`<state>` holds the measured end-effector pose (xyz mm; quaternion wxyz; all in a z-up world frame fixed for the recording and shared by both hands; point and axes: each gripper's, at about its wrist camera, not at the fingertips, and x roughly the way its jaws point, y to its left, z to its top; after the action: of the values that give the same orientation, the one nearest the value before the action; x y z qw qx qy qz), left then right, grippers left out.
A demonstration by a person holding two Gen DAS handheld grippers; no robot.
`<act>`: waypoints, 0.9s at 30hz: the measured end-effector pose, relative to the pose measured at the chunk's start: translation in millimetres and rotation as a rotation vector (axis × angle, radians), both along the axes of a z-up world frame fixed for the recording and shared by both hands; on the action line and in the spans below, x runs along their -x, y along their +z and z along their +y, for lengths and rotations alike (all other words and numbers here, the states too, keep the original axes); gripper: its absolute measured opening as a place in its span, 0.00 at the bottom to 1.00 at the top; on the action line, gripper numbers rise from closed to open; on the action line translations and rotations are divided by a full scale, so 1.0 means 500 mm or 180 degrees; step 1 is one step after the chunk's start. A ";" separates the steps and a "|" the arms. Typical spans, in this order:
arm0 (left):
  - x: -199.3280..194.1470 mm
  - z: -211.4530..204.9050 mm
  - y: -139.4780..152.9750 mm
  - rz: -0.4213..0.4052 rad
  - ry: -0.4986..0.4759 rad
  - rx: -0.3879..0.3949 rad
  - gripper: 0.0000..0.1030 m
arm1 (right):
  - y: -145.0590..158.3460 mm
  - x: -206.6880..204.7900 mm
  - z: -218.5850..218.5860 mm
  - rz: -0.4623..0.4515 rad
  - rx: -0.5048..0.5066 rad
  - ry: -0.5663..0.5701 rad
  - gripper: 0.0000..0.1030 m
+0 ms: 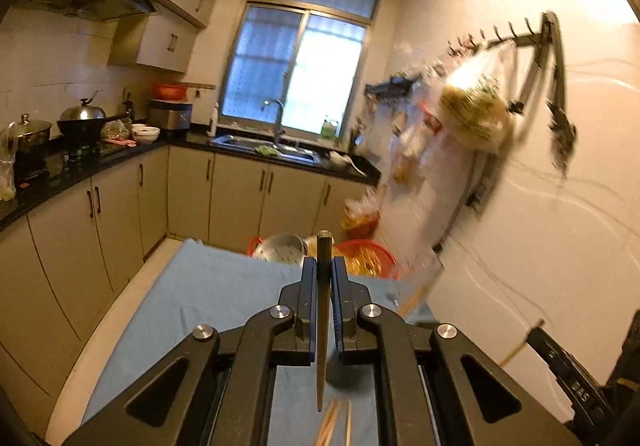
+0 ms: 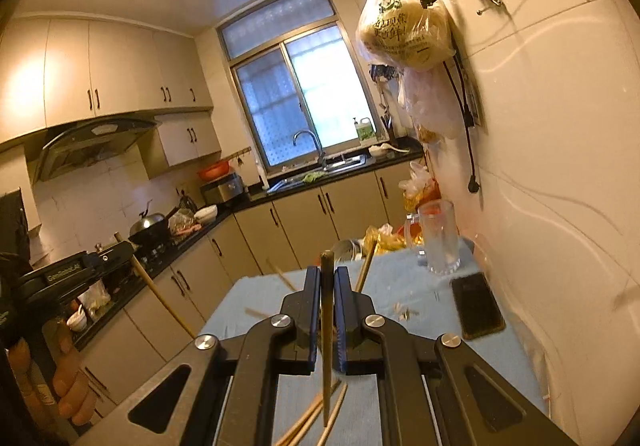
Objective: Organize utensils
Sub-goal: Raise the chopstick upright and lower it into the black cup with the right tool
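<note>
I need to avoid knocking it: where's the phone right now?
In the right wrist view, the phone lies flat on the blue cloth near the right-hand wall, just in front of the glass mug.

A dark-topped wooden chopstick (image 1: 323,310) is standing nearly upright, tip pointing down, above the blue-clothed table, a second one like it (image 2: 327,326) is hanging the same way, and loose pale chopsticks (image 2: 316,420) are lying scattered below.

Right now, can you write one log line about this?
left gripper: shut on chopstick | right gripper: shut on another chopstick | glass mug: upright on table
</note>
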<state>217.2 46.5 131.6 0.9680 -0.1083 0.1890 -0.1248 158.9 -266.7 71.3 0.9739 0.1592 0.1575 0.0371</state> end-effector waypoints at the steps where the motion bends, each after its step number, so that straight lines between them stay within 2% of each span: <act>1: -0.020 0.006 0.007 -0.0031 0.0021 0.0050 0.07 | 0.006 -0.011 -0.005 -0.0026 -0.0004 -0.0018 0.08; 5: -0.078 0.011 0.017 -0.0198 -0.0090 0.0250 0.07 | 0.030 -0.058 -0.019 -0.0120 -0.0027 -0.0052 0.08; 15: -0.185 -0.047 -0.014 -0.0228 -0.0102 0.0249 0.07 | 0.069 -0.189 -0.020 -0.0243 -0.0033 -0.0090 0.08; 20: -0.218 -0.069 -0.042 -0.0168 -0.0127 0.0268 0.07 | 0.046 -0.247 -0.017 -0.0154 -0.0056 -0.0126 0.08; 27: -0.231 -0.089 -0.096 0.0032 -0.0208 0.0227 0.07 | -0.023 -0.294 -0.017 0.0067 -0.0099 -0.0181 0.08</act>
<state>332.5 2.1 83.6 0.9579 -0.1372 0.1928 -0.1625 305.9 -275.2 59.9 0.9702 0.1792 0.1626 0.0102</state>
